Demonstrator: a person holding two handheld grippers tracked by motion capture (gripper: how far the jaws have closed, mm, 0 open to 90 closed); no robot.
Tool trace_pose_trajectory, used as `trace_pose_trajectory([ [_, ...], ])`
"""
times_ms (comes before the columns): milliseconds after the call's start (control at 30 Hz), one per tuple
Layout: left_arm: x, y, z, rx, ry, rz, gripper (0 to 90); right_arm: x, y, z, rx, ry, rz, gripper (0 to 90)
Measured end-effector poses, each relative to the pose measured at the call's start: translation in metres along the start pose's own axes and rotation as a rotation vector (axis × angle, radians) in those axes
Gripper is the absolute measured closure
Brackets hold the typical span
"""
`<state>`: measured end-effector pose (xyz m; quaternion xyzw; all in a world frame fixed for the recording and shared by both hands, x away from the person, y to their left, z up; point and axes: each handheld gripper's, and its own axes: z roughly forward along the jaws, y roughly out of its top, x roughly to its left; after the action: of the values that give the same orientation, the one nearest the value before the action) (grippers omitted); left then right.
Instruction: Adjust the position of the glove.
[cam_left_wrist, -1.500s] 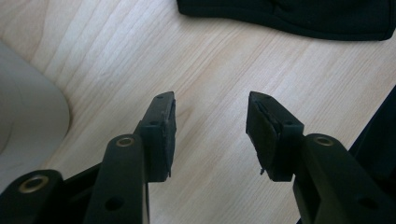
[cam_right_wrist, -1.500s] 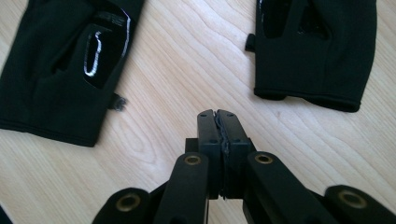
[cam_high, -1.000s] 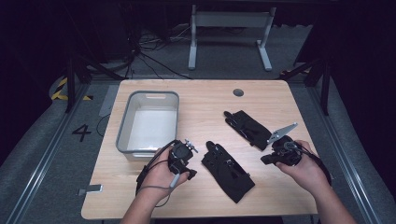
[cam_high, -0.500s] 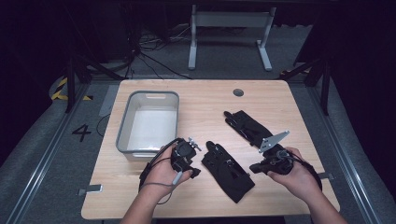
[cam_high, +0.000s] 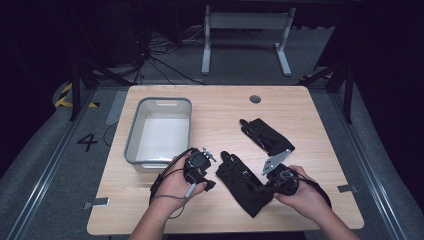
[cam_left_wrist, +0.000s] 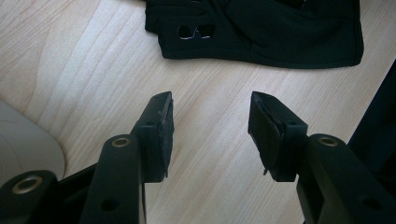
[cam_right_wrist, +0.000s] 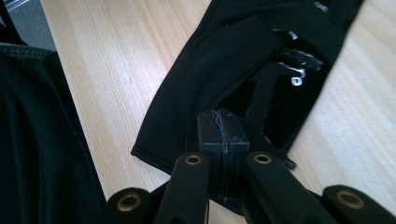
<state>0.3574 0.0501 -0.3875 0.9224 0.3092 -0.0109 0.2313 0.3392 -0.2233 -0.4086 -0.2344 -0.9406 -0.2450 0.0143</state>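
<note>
- Two black gloves lie on the desk; the near glove (cam_high: 243, 182) sits by the front edge, right of the middle, cuff toward the front right corner.
- Its cuff end is under the right gripper (cam_right_wrist: 221, 122), whose jaws are pressed flat together — whether any fabric is pinched between the tips I cannot tell.
- In the high view that right gripper (cam_high: 281, 181) rests on the glove's cuff end, in the person's right hand (cam_high: 300, 192).
- Left gripper (cam_left_wrist: 210, 126) — jaws parted about halfway with bare wood between them, holding nothing; it points at the near glove's edge (cam_left_wrist: 261, 32).
- From above, the left gripper (cam_high: 198, 167) sits just left of the near glove, close to the bin (cam_high: 134, 150).
- Far glove (cam_high: 266, 136) lies toward the right edge, apart from the near one.
</note>
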Motion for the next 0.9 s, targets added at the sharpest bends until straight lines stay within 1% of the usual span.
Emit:
trace_pose_trajectory([
  [33, 0.0, 0.0, 0.0, 0.0, 0.0, 0.0, 51.3, 0.001, 0.0, 0.005, 0.011, 0.008, -0.01, 90.0],
  [300, 0.0, 0.0, 0.002, 0.002, -0.008, 0.0, 50.9, 0.006, 0.002, 0.019, 0.042, 0.022, -0.024, 90.0],
  [400, 0.0, 0.0, 0.002, -0.002, -0.019, 0.002, 50.7, 0.005, 0.002, 0.024, 0.057, 0.02, -0.029, 90.0],
  [467, 0.0, 0.0, 0.002, -0.001, -0.018, 0.003, 50.7, 0.004, 0.001, 0.027, 0.062, 0.019, -0.027, 90.0],
  [567, -0.001, 0.0, 0.002, 0.0, -0.021, 0.002, 50.5, 0.003, 0.0, 0.027, 0.058, 0.024, -0.019, 90.0],
  [767, -0.001, 0.0, 0.002, 0.0, -0.019, 0.003, 50.1, 0.004, 0.0, 0.027, 0.058, 0.018, -0.022, 90.0],
  [900, -0.001, 0.0, 0.002, -0.002, -0.02, 0.003, 49.8, 0.001, -0.001, 0.026, 0.062, 0.008, -0.019, 90.0],
])
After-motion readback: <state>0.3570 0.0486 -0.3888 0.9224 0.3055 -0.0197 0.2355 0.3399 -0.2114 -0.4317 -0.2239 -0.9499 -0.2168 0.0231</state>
